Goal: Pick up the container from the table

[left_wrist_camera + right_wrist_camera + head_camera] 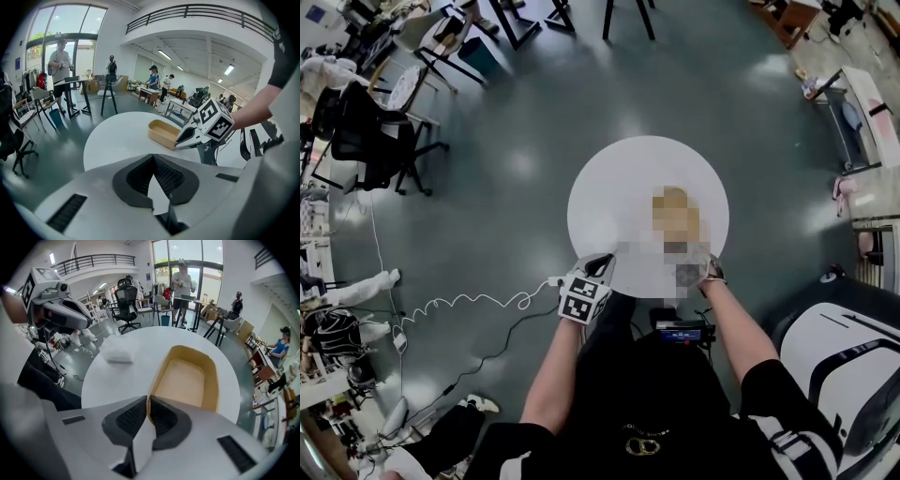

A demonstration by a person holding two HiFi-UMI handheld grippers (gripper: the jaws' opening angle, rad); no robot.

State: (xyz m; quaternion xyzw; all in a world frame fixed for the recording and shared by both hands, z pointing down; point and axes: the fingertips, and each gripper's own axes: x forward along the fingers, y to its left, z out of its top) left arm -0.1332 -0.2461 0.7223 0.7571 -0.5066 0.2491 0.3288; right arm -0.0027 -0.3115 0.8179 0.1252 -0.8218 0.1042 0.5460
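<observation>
the right tool (pixel 147 400) is clenched on the near wall of the tan container (pixel 187 380), which rests on the round tabletop (pixel 154 339) just ahead of it. a straight, level lift is advised so that the thin wall is not twisted. the left tool (pixel 152 157) is closed and empty, off to the left. a white block (pixel 119 353) lies ahead-left, well apart from the container; the lift path is judged unobstructed.

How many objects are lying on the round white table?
2. A tan open container, its near wall in the right claw, and a flat white block to its left in the right gripper view. More may be hidden.
</observation>
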